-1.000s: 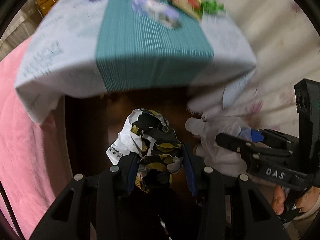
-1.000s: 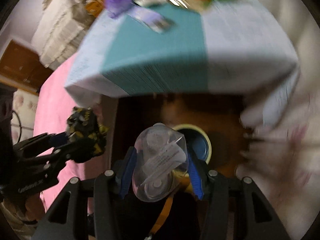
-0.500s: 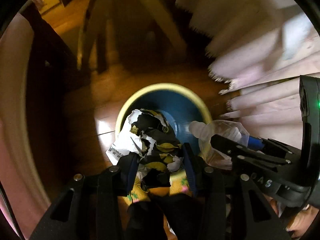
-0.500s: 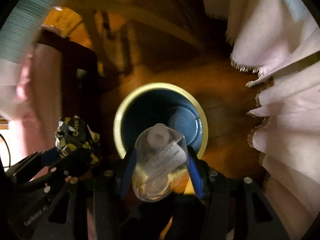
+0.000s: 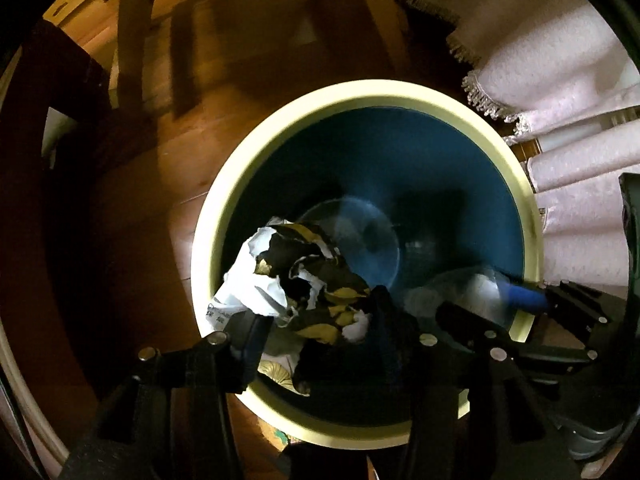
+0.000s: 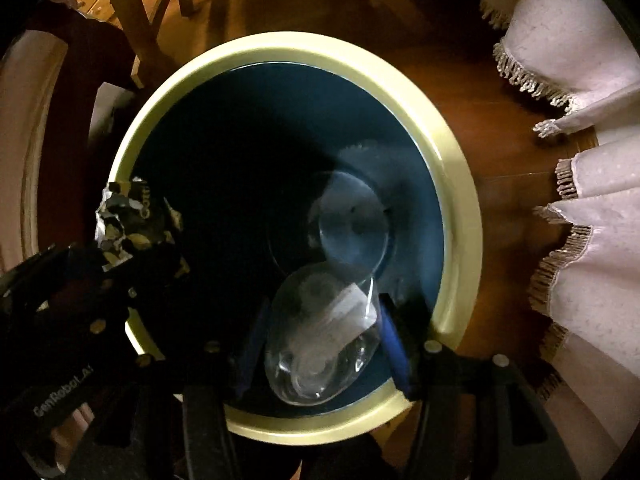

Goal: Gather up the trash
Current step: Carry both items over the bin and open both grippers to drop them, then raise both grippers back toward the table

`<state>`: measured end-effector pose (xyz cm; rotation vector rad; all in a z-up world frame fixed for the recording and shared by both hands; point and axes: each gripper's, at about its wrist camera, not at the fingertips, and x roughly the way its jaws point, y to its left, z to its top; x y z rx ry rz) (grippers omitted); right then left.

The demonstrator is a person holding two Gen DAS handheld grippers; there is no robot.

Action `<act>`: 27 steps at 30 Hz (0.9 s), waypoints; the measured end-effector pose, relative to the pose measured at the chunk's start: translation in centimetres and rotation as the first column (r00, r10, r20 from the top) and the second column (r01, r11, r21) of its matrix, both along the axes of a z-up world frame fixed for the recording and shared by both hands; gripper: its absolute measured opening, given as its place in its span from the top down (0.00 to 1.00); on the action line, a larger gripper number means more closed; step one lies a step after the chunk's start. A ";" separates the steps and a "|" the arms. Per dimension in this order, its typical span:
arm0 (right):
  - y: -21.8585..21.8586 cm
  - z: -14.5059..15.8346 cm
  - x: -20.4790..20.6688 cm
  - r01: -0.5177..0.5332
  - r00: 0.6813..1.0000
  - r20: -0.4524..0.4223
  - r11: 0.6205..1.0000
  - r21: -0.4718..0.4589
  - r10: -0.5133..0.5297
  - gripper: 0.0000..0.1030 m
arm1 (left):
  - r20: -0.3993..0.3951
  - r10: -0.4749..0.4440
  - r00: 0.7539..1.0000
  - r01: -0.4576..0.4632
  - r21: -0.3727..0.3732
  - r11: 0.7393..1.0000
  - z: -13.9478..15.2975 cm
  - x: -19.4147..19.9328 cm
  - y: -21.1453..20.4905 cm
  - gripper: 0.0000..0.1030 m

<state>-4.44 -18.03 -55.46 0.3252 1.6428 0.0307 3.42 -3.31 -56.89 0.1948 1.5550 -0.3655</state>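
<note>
A round bin with a cream rim [image 5: 360,96] [image 6: 452,168] and a dark blue inside stands on the wooden floor right below both grippers. My left gripper [image 5: 320,328] points straight down over its near left rim. Its jaws are opening, and a crumpled black, yellow and white wrapper [image 5: 296,280] [image 6: 128,220] still touches both pads. My right gripper [image 6: 322,312] hangs over the bin's mouth, jaws also opening, with a clear plastic bottle [image 6: 316,344] [image 5: 460,292] between the blue pads and still touching them. The bin's bottom looks bare.
A pale fringed cloth [image 6: 580,200] hangs down to the floor close on the bin's right. Wooden furniture legs [image 5: 132,40] stand on the floor beyond the bin. A dark panel and a pale curved edge [image 6: 40,140] close off the left.
Both grippers have dropped from table height to just over the bin, which now fills each view. The table top with its litter has gone out of sight. Both jaws have widened a little.
</note>
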 end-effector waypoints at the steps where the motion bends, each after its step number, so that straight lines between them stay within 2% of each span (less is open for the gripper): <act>1: 0.1 0.1 -0.1 -0.004 1.000 0.009 1.000 -0.004 0.004 0.47 | -0.006 0.005 1.000 -0.005 -0.001 1.000 0.0 0.0 0.1 0.49; 4: 0.2 1.1 -0.3 0.003 0.999 0.041 1.000 -0.028 -0.002 0.47 | 0.010 0.044 0.999 -0.044 0.012 0.999 0.4 0.2 0.7 0.24; 5: 0.0 1.4 -0.2 0.007 0.999 0.048 1.000 -0.029 -0.006 0.46 | 0.013 0.068 0.998 -0.068 0.001 0.998 0.9 0.3 1.1 0.12; 6: -0.1 1.7 -0.3 0.011 0.998 0.056 1.000 -0.024 -0.010 0.41 | 0.016 0.077 0.997 -0.077 -0.004 0.997 1.2 0.3 1.3 0.08; 8: -0.4 2.4 -0.3 0.015 0.997 0.070 1.000 -0.018 -0.014 0.29 | 0.037 0.096 0.995 -0.095 -0.014 0.995 2.2 0.2 1.8 0.08; 13: 0.0 5.4 -0.3 0.004 0.994 0.107 1.000 -0.028 -0.001 0.28 | 0.096 0.100 0.990 -0.100 -0.008 0.995 5.5 0.1 2.5 0.08; 16: -0.1 8.2 -0.5 0.025 0.991 0.129 0.999 -0.033 -0.020 0.28 | 0.124 0.105 0.987 -0.104 -0.009 0.995 8.7 -0.1 3.1 0.08; 19: -0.2 12.3 -0.7 0.063 0.985 0.162 0.998 -0.031 -0.057 0.28 | 0.164 0.109 0.980 -0.108 -0.015 0.994 13.3 -0.2 3.7 0.08; 22: -0.3 18.3 -0.9 0.103 0.974 0.206 0.994 -0.030 -0.095 0.28 | 0.204 0.122 0.971 -0.118 -0.031 0.993 19.0 -0.2 4.5 0.08; 27: -0.4 27.6 -1.0 0.163 0.952 0.264 0.987 -0.013 -0.154 0.28 | 0.275 0.134 0.952 -0.118 -0.075 0.990 30.1 -0.4 6.1 0.08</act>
